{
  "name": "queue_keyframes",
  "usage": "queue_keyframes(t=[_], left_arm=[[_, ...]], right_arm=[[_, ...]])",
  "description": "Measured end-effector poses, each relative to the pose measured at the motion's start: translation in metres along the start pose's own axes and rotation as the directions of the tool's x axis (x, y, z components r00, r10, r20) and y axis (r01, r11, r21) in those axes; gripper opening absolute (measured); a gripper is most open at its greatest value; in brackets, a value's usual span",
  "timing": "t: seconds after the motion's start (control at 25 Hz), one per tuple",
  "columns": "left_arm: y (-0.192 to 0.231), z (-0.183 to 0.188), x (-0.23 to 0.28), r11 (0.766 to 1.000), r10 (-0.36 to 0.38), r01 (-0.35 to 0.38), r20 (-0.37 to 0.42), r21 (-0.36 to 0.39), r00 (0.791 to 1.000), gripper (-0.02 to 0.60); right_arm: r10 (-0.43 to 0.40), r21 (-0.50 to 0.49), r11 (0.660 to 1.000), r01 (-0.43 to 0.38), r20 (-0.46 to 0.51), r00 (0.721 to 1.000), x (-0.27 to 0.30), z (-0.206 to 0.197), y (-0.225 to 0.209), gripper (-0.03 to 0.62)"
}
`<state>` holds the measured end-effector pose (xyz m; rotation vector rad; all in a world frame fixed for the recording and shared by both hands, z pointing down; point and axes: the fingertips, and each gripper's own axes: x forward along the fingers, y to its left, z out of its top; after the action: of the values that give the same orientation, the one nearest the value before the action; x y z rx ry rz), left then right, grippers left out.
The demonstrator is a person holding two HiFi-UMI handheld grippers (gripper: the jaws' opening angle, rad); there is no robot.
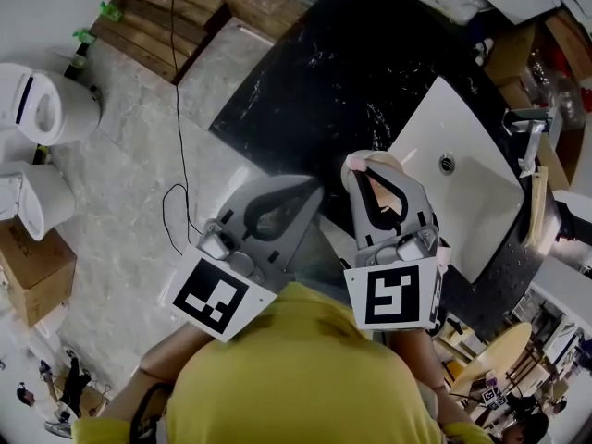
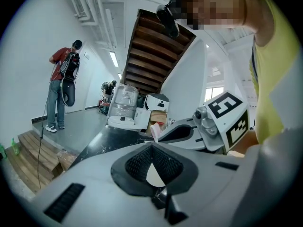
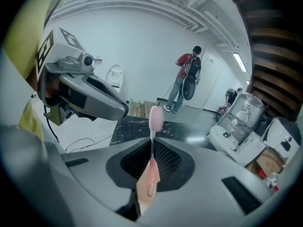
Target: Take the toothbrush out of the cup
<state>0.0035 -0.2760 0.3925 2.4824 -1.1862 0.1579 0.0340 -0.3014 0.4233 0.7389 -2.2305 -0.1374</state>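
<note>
Head view, far L: two white toilets (image 1: pixel 42 109) on the pale floor and a cardboard box (image 1: pixel 32 271) below them. A thin black cable (image 1: pixel 178 146) runs down from a wooden pallet (image 1: pixel 162 7) at the top. Moving in, my L gripper (image 1: pixel 313 191) is held up in front of the yellow shirt (image 1: pixel 305 377). The L gripper view shows its jaws closed tip to tip w/ nothing between them, just a teardrop gap behind the tips. Just R of it, close but not touching, the R gripper (image 1: pixel 375 165) points the same way, seen against the black counter (image 1: pixel 324 72) by the sink's L corner. The R gripper view shows its jaws clamped on the pink toothbrush (image 3: pixel 156 118). The handle is pinched between the pads, the thin neck passes thru the tips, and the bristle head sticks out past them, up in the air and clear of the counter. Further R in head view, a white sink (image 1: pixel 462 155) is set into the counter w/ its drain visible, and a chrome tap (image 1: pixel 529 123) sits at its far R edge. In the bkgd of the R gripper view, a person in a red top (image 3: pixel 187 74) stands w/ back turned. A plastic-wrapped white unit (image 3: pixel 239 122) sits beyond the counter, under dark stairs (image 3: pixel 277 46).
</note>
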Motion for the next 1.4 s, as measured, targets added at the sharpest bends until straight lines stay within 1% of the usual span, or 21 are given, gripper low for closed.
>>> queue_keyframes(t=[0.28,0.52,0.72,0.84,1.12,1.2,1.28,1.4], left_arm=[[-0.008,0.011,-0.005,1.0,-0.022,0.021,0.03,0.022,0.999,0.011],[-0.017,0.021,-0.008,0.998,-0.051,0.049,0.054,0.049,0.997,0.011],[-0.027,0.03,-0.01,0.994,-0.088,0.082,0.072,0.078,0.994,0.011],[-0.034,0.034,-0.013,0.991,-0.107,0.1,0.079,0.09,0.991,0.011],[-0.048,0.043,-0.026,0.979,-0.168,0.154,0.102,0.132,0.981,0.011],[-0.054,0.044,-0.033,0.975,-0.189,0.174,0.105,0.14,0.976,0.011],[-0.06,0.043,-0.041,0.969,-0.212,0.195,0.108,0.15,0.971,0.011],[-0.074,0.046,-0.054,0.957,-0.257,0.234,0.125,0.169,0.958,0.011]], right_arm=[[-0.052,-0.01,0.999,0.053,0.026,0.998,-0.015,0.014,-0.004,0.033],[-0.094,0.006,0.996,0.094,0.068,0.993,-0.031,0.026,-0.007,0.034],[-0.15,0.039,0.988,0.146,0.104,0.983,-0.051,0.036,-0.011,0.033],[-0.172,0.069,0.984,0.164,0.133,0.976,-0.064,0.043,-0.01,0.032],[-0.243,0.147,0.965,0.217,0.188,0.952,-0.091,0.057,-0.001,0.032],[-0.281,0.191,0.951,0.245,0.196,0.939,-0.101,0.059,0.003,0.032],[-0.329,0.246,0.929,0.277,0.208,0.921,-0.112,0.063,0.008,0.032],[-0.391,0.3,0.899,0.32,0.218,0.894,-0.129,0.067,0.019,0.032]])
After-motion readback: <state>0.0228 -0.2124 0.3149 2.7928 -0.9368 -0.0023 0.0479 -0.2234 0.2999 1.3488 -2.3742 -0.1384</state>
